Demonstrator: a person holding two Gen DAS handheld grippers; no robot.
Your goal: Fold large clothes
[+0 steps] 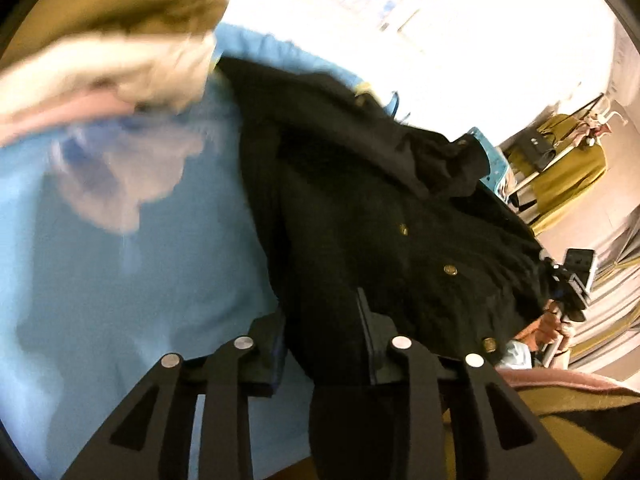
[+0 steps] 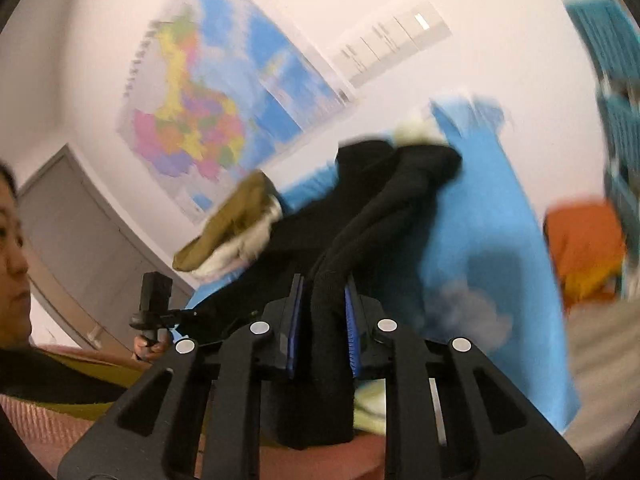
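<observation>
Both grippers' jaws clench the black coat (image 1: pixel 400 216) over a blue sheet (image 1: pixel 140 280); a wall map (image 2: pixel 212 92) hangs behind.

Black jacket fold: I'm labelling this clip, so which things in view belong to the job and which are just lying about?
In the job:
black jacket
left gripper
right gripper
blue sheet

Lying about:
olive and cream clothes
wall map
orange cloth
</observation>
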